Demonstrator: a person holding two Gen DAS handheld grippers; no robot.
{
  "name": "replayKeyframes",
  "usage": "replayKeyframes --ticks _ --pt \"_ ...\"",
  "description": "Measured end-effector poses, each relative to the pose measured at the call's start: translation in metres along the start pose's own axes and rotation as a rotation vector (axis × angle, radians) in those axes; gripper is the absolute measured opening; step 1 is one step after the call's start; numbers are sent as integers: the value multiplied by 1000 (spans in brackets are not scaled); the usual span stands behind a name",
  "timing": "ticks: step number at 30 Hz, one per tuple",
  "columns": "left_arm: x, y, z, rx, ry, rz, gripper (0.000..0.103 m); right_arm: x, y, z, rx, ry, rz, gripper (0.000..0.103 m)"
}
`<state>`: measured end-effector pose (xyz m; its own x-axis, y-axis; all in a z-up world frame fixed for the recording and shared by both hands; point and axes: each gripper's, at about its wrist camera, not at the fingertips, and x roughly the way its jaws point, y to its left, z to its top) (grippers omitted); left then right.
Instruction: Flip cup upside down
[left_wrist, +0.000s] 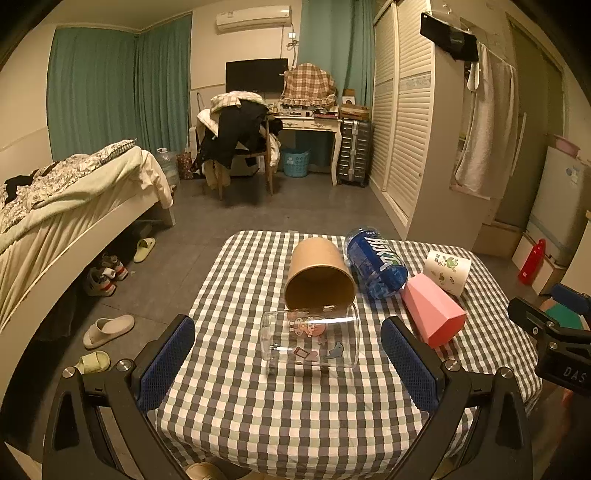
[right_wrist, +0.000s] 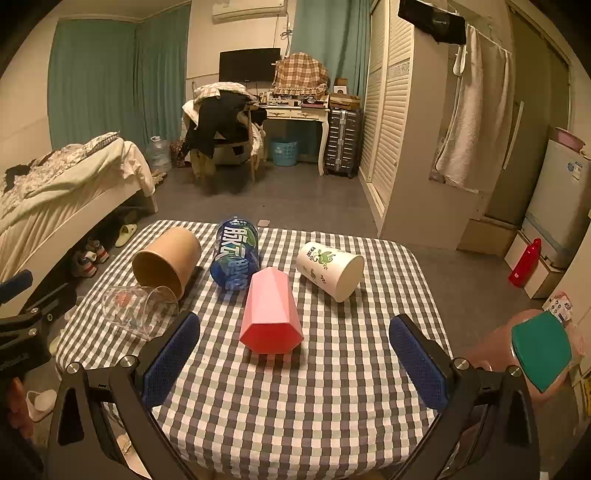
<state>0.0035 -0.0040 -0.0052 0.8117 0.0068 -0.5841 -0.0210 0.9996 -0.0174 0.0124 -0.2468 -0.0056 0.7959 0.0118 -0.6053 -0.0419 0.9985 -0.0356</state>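
Several cups lie on their sides on the checked table (left_wrist: 295, 413) (right_wrist: 295, 398). A clear glass cup with cartoon stickers (left_wrist: 310, 341) (right_wrist: 138, 308) lies straight ahead of my open left gripper (left_wrist: 288, 354), between the lines of its blue pads. A brown paper cup (left_wrist: 319, 275) (right_wrist: 166, 260) lies just behind it. A pink faceted cup (left_wrist: 434, 310) (right_wrist: 271, 314) lies straight ahead of my open, empty right gripper (right_wrist: 295, 350). A white printed cup (left_wrist: 447, 271) (right_wrist: 330, 269) lies further right.
A blue labelled plastic cup (left_wrist: 376, 266) (right_wrist: 234, 254) lies between the brown and pink cups. A bed (left_wrist: 66, 206) stands at the left with slippers on the floor. A wardrobe (left_wrist: 417, 129), a fridge and a red bottle (right_wrist: 524, 262) stand at the right.
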Motion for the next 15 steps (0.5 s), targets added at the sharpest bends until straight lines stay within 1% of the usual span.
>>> replayKeyframes --ticks 6,15 --pt "2 2 0 6 0 -24 103 -1 1 -1 -2 1 -26 103" --pt "3 5 1 19 0 -25 103 2 3 0 11 3 -45 103"
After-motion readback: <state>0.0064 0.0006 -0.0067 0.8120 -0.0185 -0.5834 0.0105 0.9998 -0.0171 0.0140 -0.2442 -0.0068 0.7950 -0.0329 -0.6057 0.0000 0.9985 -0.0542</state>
